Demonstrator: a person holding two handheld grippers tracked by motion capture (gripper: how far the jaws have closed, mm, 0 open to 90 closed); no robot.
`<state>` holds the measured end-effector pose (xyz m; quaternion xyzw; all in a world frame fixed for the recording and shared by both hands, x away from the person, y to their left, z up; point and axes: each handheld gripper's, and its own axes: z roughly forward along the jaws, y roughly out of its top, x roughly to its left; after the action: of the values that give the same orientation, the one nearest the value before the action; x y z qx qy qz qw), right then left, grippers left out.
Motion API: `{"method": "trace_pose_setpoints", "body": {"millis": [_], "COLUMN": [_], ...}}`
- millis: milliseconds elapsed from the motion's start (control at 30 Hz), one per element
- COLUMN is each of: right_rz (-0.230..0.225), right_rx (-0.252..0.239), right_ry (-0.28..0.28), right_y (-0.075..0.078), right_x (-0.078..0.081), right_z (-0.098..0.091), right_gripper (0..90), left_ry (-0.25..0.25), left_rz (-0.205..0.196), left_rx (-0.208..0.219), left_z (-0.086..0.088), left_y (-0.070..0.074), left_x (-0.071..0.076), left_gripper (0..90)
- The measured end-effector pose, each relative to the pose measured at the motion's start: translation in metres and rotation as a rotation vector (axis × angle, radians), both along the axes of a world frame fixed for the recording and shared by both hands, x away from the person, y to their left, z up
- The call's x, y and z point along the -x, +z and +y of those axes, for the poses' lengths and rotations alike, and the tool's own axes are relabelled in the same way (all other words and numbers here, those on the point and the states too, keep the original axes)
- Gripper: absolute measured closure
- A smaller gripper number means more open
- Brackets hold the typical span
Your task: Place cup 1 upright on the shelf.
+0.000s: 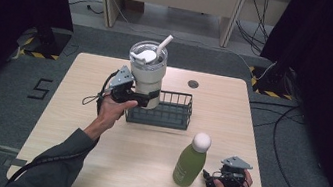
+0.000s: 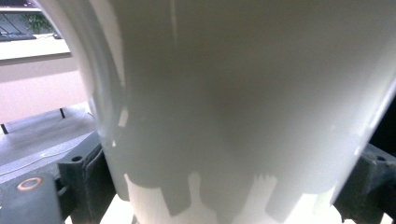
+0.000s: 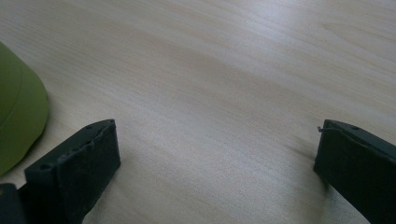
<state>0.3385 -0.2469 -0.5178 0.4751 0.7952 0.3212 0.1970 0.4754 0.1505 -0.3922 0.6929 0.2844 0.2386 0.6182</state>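
Tumbler (image 1: 148, 73), cream-white with a clear lid and a straw, sits just above centre in the high view, gripped low on its body by the left tool (image 1: 141, 98), whose black jaws clamp either side of it. Its base stands at or just above the left end of the dark wire basket (image 1: 171, 116); whether it rests on the basket floor or hangs clear I cannot tell. In the left gripper view the pale wall of the cup (image 2: 233, 93) rises close between the jaws.

To do this step well, I judge the cup should stay upright, since the lid and straw suggest liquid, and be moved straight up or down so the base clears the basket's wire rim without tipping it.

Lower right of the high view, the right tool (image 1: 209, 179) rests near the worktop edge with jaws spread wide and empty, just beside a green bottle (image 1: 191, 160) with a white cap; the right gripper view shows the bottle's edge (image 3: 18, 121) at left, apart from the jaws.

Light wood-grain worktop (image 1: 144, 156), bare otherwise. Grey carpet around it, dark curtains at both sides, cables along the floor at right.
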Motion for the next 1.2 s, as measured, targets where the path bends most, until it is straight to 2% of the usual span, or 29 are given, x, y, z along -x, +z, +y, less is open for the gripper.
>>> {"method": "trace_pose_setpoints", "body": {"millis": [567,633,1200], "right_rz": [-0.001,-0.001,-0.001], "right_rx": [0.001,0.001,0.001], "right_ry": [0.001,0.001,0.003], "right_y": [0.000,0.000,0.000], "right_x": [0.000,0.000,0.000], "right_z": [0.000,0.000,0.000], "right_gripper": [0.3,0.3,0.3], "left_ry": [0.050,0.056,0.068], "left_rz": [-0.004,-0.008,0.014], "left_rx": [0.004,-0.007,-0.018], "left_z": [0.006,0.006,0.005], "left_y": [-0.005,-0.006,-0.022], "left_x": [-0.018,-0.022,-0.028], "left_gripper": [10.5,10.5,10.5]}}
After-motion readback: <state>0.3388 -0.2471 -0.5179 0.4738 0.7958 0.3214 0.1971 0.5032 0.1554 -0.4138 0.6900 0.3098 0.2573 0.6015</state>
